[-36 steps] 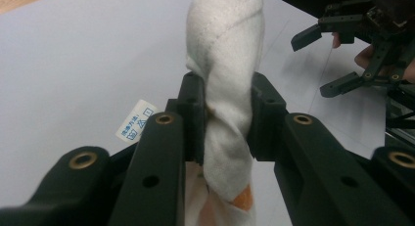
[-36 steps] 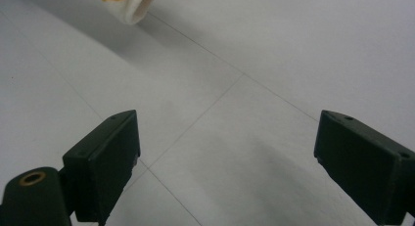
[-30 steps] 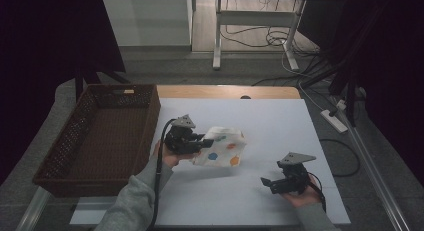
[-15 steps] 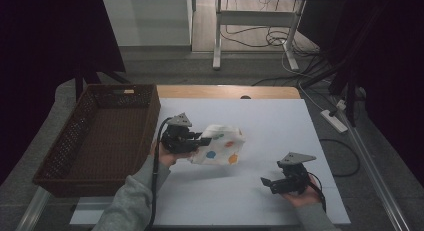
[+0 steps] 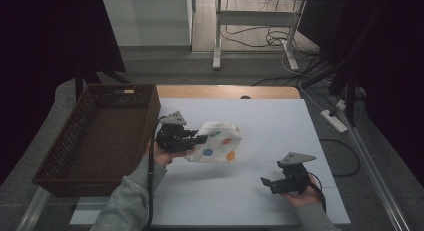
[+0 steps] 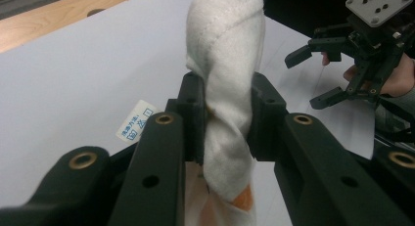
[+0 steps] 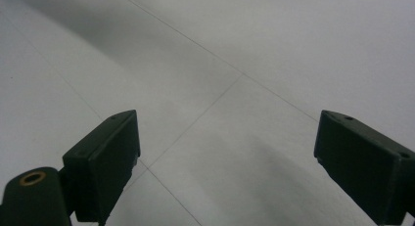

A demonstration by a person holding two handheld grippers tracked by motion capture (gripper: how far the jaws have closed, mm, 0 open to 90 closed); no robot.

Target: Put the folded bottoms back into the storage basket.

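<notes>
A: What sits in the middle of it all?

B: A white cloth (image 5: 216, 142) with orange, blue and green dots, bunched into a soft bundle. It hangs just above the white worktop (image 5: 260, 121), left of centre, with its shadow lying on the surface beneath it.

A: What carries it?

B: The left tongs (image 5: 196, 139). They pinch the cloth's left edge. In the left gripper view the two black pads press into a thick white fold (image 6: 225, 79) from both sides, and the fabric bulges above and below them. A small white care label (image 6: 136, 120) with blue print hangs out to the left of the jaws.

A: And the other hand?

B: The right tongs (image 5: 266, 182) rest low near the front right part of the worktop, well apart from the cloth. They stand spread. In the right gripper view there is bare worktop (image 7: 235, 64) between the two black pads and nothing is held. The left gripper view also shows them, far off at the upper right (image 6: 315, 72), jaws apart.

A: Anything else nearby?

B: A brown wicker basket (image 5: 70, 141) stands at the left edge of the worktop, just beside the hand (image 5: 162, 155) that holds the left tongs. Cables lie on the floor beyond the far edge.
</notes>
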